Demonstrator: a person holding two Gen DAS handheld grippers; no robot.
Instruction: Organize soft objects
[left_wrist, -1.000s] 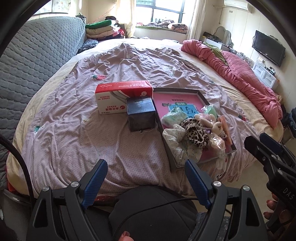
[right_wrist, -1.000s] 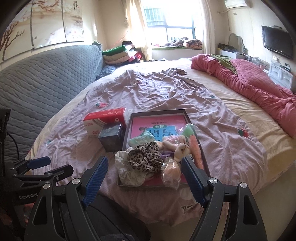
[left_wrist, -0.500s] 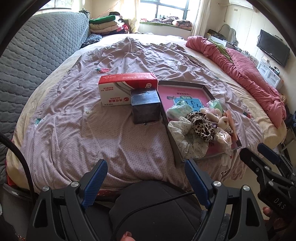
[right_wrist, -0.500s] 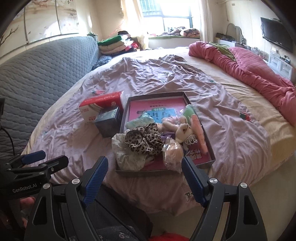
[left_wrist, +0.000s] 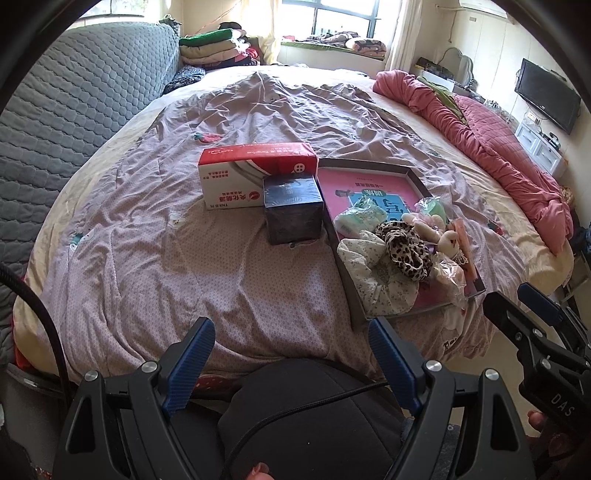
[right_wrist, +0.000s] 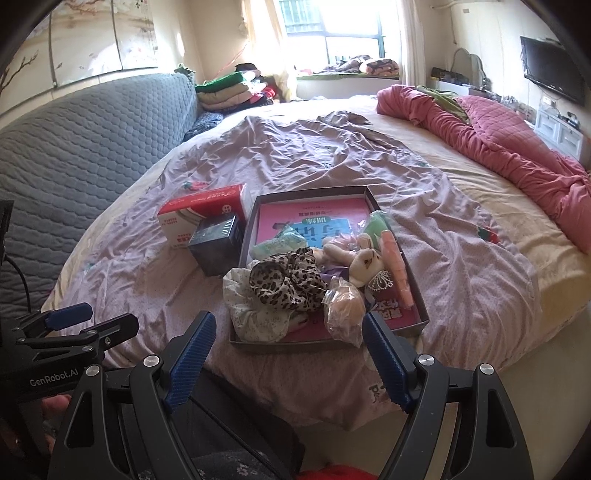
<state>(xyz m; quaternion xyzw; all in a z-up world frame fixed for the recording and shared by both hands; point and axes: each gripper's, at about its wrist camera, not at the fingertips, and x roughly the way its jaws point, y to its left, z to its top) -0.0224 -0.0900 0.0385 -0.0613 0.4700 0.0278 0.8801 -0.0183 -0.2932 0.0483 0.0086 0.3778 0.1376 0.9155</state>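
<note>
Right wrist view gives me the clearest look at the job: a shallow grey tray (right_wrist: 373, 201) sits on the bed (right_wrist: 461, 266), and the soft things are heaped at its near end. I see a leopard-print scrunchie (right_wrist: 286, 282) lying on a pale floral cloth (right_wrist: 255, 314), a small plush rabbit (right_wrist: 365, 267) to its right, a clear bag with something round inside (right_wrist: 343, 308) at the near edge, a mint bundle (right_wrist: 280, 242) and a green pouch (right_wrist: 375, 223) farther back. Left of the tray stand a dark cube box (right_wrist: 218, 245) and a red-and-white carton (right_wrist: 203, 214) behind it.

My right gripper (right_wrist: 288, 363) is spread wide and carries nothing, low and near of the tray. My left gripper (left_wrist: 291, 365) is equally wide and bare, held near of the bed's edge, well apart from everything.

Whether this heap is waiting to be sorted or is already gathered where it belongs, I cannot judge from here, so I name no target. If I do pick from the pile, I would take the topmost piece, since the scrunchie overlaps the cloth and would drag it. Soft fabric collapses, so I would pinch a thick fold. The bag looks slippery and crinkly; I would grip its gathered neck.
</note>
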